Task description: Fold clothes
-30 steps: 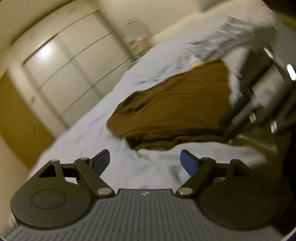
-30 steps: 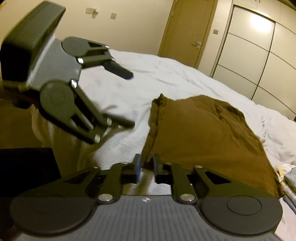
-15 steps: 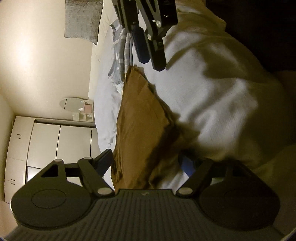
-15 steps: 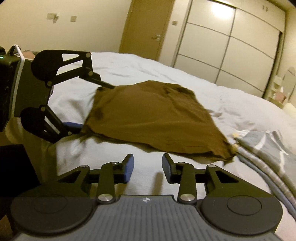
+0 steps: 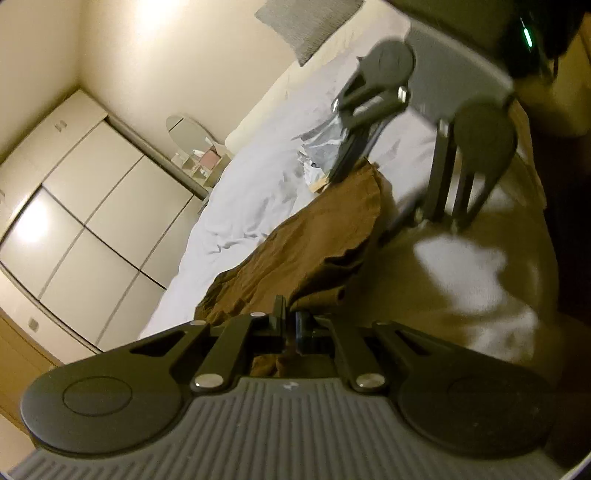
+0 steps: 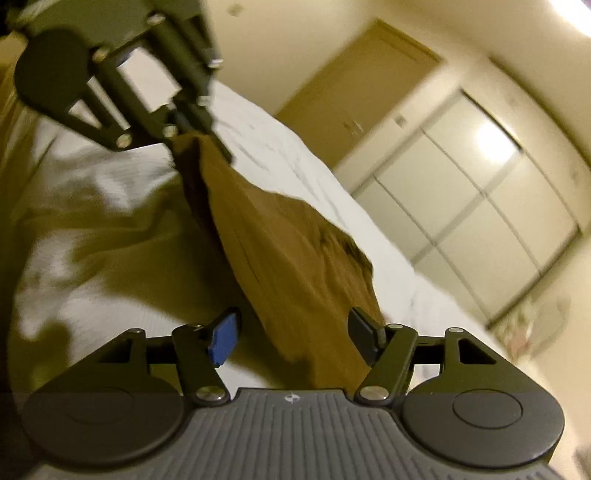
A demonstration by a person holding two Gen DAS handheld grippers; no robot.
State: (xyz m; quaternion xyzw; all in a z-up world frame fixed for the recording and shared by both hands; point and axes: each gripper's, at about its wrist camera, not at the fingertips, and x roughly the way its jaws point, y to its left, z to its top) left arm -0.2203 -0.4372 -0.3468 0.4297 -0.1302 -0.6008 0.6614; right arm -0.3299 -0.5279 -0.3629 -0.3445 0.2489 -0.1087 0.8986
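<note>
A brown garment (image 5: 314, 240) lies on the white bed sheet (image 5: 251, 192), with one corner lifted off it. My left gripper (image 5: 290, 325) is shut on that near corner, and a fold of brown cloth shows between its fingers. In the right wrist view the left gripper (image 6: 207, 140) sits at the upper left, pinching the raised corner of the garment (image 6: 288, 251). My right gripper (image 6: 295, 336) is open, with the garment's other end lying between its blue-padded fingers. From the left wrist view the right gripper (image 5: 365, 199) straddles the far corner.
White sliding wardrobe doors (image 5: 85, 229) line the far wall, with a wooden door (image 6: 362, 99) beside them. Grey striped clothing (image 5: 321, 147) lies beyond the garment. A grey pillow (image 5: 306, 22) is at the head of the bed. A small mirror table (image 5: 192, 147) stands by the bed.
My left gripper went from open to shut on the garment's near corner and raised it. My right gripper let go of the cloth, opened wider and now straddles the other end.
</note>
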